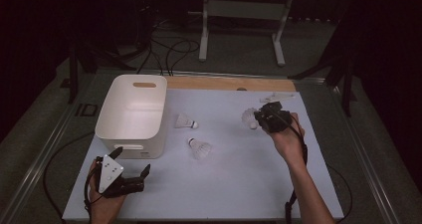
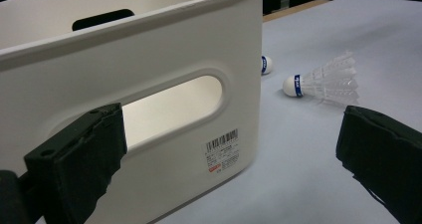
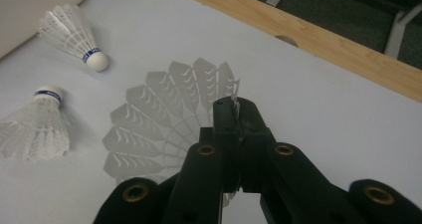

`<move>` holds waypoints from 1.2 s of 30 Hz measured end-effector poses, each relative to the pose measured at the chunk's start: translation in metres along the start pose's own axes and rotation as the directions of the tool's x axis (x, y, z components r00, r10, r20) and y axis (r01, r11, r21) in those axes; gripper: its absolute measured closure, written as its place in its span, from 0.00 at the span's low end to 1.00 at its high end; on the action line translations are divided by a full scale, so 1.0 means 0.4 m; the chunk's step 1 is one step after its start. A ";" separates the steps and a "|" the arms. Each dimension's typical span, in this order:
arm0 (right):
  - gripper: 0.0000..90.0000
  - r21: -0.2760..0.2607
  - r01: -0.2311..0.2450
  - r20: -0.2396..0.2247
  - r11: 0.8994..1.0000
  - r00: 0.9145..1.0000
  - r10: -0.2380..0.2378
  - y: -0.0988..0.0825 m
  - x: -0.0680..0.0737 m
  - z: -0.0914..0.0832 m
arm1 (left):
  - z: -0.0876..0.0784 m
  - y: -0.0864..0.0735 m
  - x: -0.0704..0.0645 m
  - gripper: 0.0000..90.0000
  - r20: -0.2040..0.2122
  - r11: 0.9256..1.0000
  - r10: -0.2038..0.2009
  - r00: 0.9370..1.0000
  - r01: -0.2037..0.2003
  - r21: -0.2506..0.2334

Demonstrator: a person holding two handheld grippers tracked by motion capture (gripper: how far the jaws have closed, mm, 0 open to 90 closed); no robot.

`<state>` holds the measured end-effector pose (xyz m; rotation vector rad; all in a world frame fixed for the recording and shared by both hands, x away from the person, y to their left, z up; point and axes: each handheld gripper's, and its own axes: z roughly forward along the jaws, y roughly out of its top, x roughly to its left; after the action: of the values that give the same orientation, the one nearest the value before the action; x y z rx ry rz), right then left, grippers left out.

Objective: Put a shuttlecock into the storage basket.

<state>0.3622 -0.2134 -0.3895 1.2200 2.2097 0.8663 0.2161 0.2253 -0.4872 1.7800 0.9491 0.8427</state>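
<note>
While the left tool (image 1: 133, 170) gapes, the right tool (image 1: 257, 117) pinches a shuttlecock (image 1: 248, 117) over the white table (image 1: 239, 184); room apparently dark.

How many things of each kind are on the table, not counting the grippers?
Shuttlecocks: 3, two lying on the table and one in the right gripper
Bins: 1
Total: 4
</note>
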 end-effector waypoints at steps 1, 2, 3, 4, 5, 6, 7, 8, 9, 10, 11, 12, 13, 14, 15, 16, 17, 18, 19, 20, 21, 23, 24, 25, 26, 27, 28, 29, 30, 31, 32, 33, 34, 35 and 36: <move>0.99 -0.002 -0.001 0.002 1.000 1.000 0.001 0.004 0.003 0.000 | 0.000 0.000 0.000 0.00 -0.001 1.000 -0.001 1.000 0.001 -0.001; 0.99 -0.005 0.004 -0.002 1.000 1.000 -0.004 0.008 0.005 0.000 | 0.000 0.000 0.000 0.00 -0.001 1.000 -0.002 1.000 0.002 -0.001; 0.99 -0.008 0.009 -0.003 1.000 1.000 -0.009 0.012 0.007 0.000 | 0.000 0.000 0.001 0.00 -0.002 1.000 -0.003 1.000 0.003 -0.001; 0.99 -0.010 0.010 -0.004 1.000 1.000 -0.010 0.016 0.010 0.000 | 0.000 0.000 0.001 0.00 -0.003 1.000 -0.004 1.000 0.004 -0.001; 0.99 -0.011 0.010 -0.005 1.000 1.000 -0.010 0.019 0.013 0.000 | -0.001 0.000 0.001 0.00 -0.003 1.000 -0.003 1.000 0.003 -0.002; 0.99 -0.015 0.016 -0.007 1.000 1.000 -0.016 0.023 0.014 0.000 | -0.001 0.000 0.001 0.00 -0.002 1.000 -0.003 1.000 0.003 -0.002; 0.99 -0.015 0.015 -0.009 1.000 1.000 -0.016 0.026 0.016 0.000 | 0.000 0.000 0.001 0.00 -0.002 1.000 -0.004 1.000 0.004 -0.001; 0.99 -0.017 0.018 -0.011 1.000 1.000 -0.019 0.029 0.018 0.000 | 0.000 0.000 0.001 0.00 -0.002 1.000 -0.003 1.000 0.003 -0.001; 0.99 -0.019 0.021 -0.012 1.000 1.000 -0.021 0.032 0.020 0.001 | 0.000 0.000 0.001 0.00 -0.002 1.000 -0.004 1.000 0.004 -0.001; 0.99 -0.016 0.020 -0.013 1.000 1.000 -0.021 0.034 0.021 0.001 | 0.000 0.000 0.001 0.00 -0.001 1.000 -0.002 1.000 0.002 -0.001; 0.99 -0.019 0.022 -0.012 1.000 1.000 -0.022 0.037 0.023 0.001 | 0.000 0.000 0.001 0.00 -0.001 1.000 -0.003 1.000 0.003 -0.001; 0.99 -0.019 0.024 -0.012 1.000 1.000 -0.024 0.040 0.024 0.001 | 0.000 -0.001 0.001 0.00 -0.001 1.000 -0.004 1.000 0.004 -0.001; 0.99 -0.021 0.027 -0.014 0.999 1.000 -0.027 0.042 0.025 0.001 | 0.000 -0.001 0.001 0.00 -0.002 1.000 -0.004 1.000 0.004 -0.001; 0.99 -0.023 0.028 -0.014 0.999 1.000 -0.028 0.045 0.027 0.000 | 0.000 -0.001 0.001 0.00 -0.002 1.000 -0.004 1.000 0.004 -0.001; 0.99 -0.025 0.028 -0.015 0.999 0.999 -0.029 0.047 0.028 0.000 | 0.000 -0.001 0.001 0.00 -0.001 1.000 -0.003 1.000 0.003 -0.001; 0.99 -0.026 0.032 -0.016 0.999 0.999 -0.032 0.050 0.029 -0.001 | 0.000 -0.001 0.001 0.00 -0.001 1.000 -0.003 1.000 0.003 -0.001; 0.99 -0.028 0.032 -0.016 0.999 0.999 -0.033 0.052 0.030 -0.001 | 0.000 -0.001 0.001 0.00 -0.002 1.000 -0.003 1.000 0.003 0.001; 0.99 -0.030 0.035 -0.017 0.999 0.999 -0.036 0.055 0.031 -0.001 | 0.000 -0.001 0.001 0.00 -0.002 1.000 -0.003 1.000 0.003 0.001; 0.99 -0.031 0.036 -0.020 0.999 0.999 -0.036 0.057 0.032 -0.002 | 0.000 -0.001 0.002 0.00 -0.002 1.000 -0.003 1.000 0.003 0.000; 0.99 -0.033 0.037 -0.021 0.999 0.999 -0.038 0.059 0.033 -0.003 | 0.001 -0.001 0.002 0.00 -0.001 1.000 -0.005 1.000 0.005 0.001; 0.99 -0.036 0.038 -0.021 0.999 0.999 -0.039 0.061 0.035 -0.003 | 0.001 -0.001 0.002 0.00 -0.001 1.000 -0.002 1.000 0.002 0.003; 0.99 -0.038 0.040 -0.024 0.998 0.999 -0.041 0.065 0.037 -0.003 | 0.000 -0.001 0.002 0.00 -0.001 1.000 -0.001 1.000 0.001 0.003; 0.99 -0.038 0.040 -0.024 0.998 0.999 -0.041 0.067 0.038 -0.003 | 0.000 -0.001 0.002 0.00 -0.001 1.000 -0.003 1.000 0.003 0.002; 0.99 -0.041 0.041 -0.025 0.998 0.999 -0.042 0.069 0.039 -0.003 | 0.000 -0.001 0.002 0.00 -0.002 1.000 -0.004 1.000 0.004 0.001; 0.99 -0.043 0.041 -0.026 0.998 0.999 -0.042 0.071 0.040 -0.003 | 0.000 -0.001 0.002 0.00 -0.002 1.000 -0.004 1.000 0.004 0.001; 0.99 -0.044 0.038 -0.032 0.998 0.999 -0.039 0.073 0.041 -0.003 | 0.000 -0.001 0.002 0.00 -0.002 1.000 -0.004 1.000 0.004 0.001; 0.99 -0.048 0.038 -0.036 0.998 0.999 -0.040 0.075 0.042 -0.003 | -0.001 -0.001 0.002 0.00 -0.002 1.000 -0.003 1.000 0.003 0.001; 0.99 -0.049 0.037 -0.035 0.998 0.999 -0.039 0.077 0.043 -0.003 | 0.000 -0.001 0.002 0.00 -0.002 1.000 -0.003 1.000 0.003 0.001; 0.99 -0.049 0.038 -0.036 0.998 0.999 -0.040 0.079 0.044 -0.003 | 0.000 -0.001 0.002 0.00 -0.002 1.000 -0.004 1.000 0.004 0.000; 0.99 -0.051 0.038 -0.037 0.998 0.999 -0.040 0.080 0.046 -0.002 | 0.000 -0.001 0.002 0.00 -0.002 1.000 -0.003 1.000 0.003 0.001; 0.99 -0.052 0.042 -0.038 0.998 0.998 -0.044 0.082 0.047 -0.002 | 0.000 -0.001 0.002 0.00 -0.001 1.000 -0.003 1.000 0.003 0.002; 0.99 -0.055 0.043 -0.042 0.998 0.998 -0.046 0.084 0.048 -0.002 | 0.000 -0.001 0.002 0.00 -0.001 1.000 -0.001 1.000 0.001 0.003; 0.99 -0.057 0.041 -0.045 0.998 0.998 -0.044 0.085 0.050 -0.001 | 0.000 -0.001 0.002 0.00 -0.001 1.000 -0.001 1.000 0.001 0.003; 0.99 -0.058 0.041 -0.046 0.997 0.998 -0.044 0.086 0.051 -0.001 | 0.000 -0.001 0.002 0.00 0.000 1.000 0.000 1.000 0.000 0.003; 0.99 -0.059 0.041 -0.048 0.997 0.998 -0.043 0.088 0.053 0.000 | 0.000 -0.001 0.002 0.00 0.000 1.000 0.000 1.000 0.000 0.003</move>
<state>0.3717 -0.1809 -0.3663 1.1327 2.2246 0.9461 0.2165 0.2259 -0.4874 1.7828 0.9509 0.8415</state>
